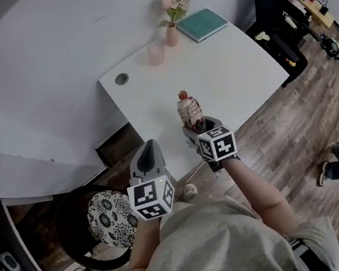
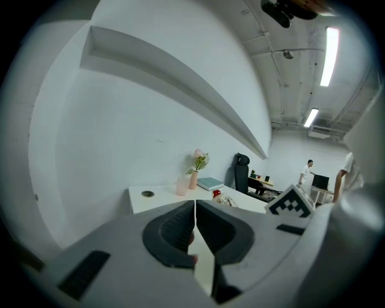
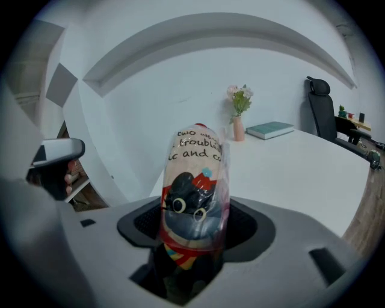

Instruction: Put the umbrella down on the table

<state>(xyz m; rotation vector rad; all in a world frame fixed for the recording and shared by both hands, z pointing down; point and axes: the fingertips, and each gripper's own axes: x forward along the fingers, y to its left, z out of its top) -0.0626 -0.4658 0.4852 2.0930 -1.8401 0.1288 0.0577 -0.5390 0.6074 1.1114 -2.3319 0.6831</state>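
Nearest the lens: person's grey shirt [image 1: 217,244], both forearms reaching forward. White surface [image 1: 236,71] fills the middle ground. Left claw [image 1: 150,155], jaws pressed together on nothing, hangs off the surface's near corner. Right claw [image 1: 198,125] is clenched on the lower end of the folded umbrella [image 1: 189,110]. The umbrella's long axis runs out along the jaws, red tip pointing away. It is held above the surface's near edge and apparently does not touch it. Laying it flat probably requires tipping that axis level and lowering, a job for the right arm alone. Teal book [image 1: 203,24], pink vase [image 1: 171,35] and pink cup [image 1: 156,53] stand at the far edge, well apart from the umbrella.
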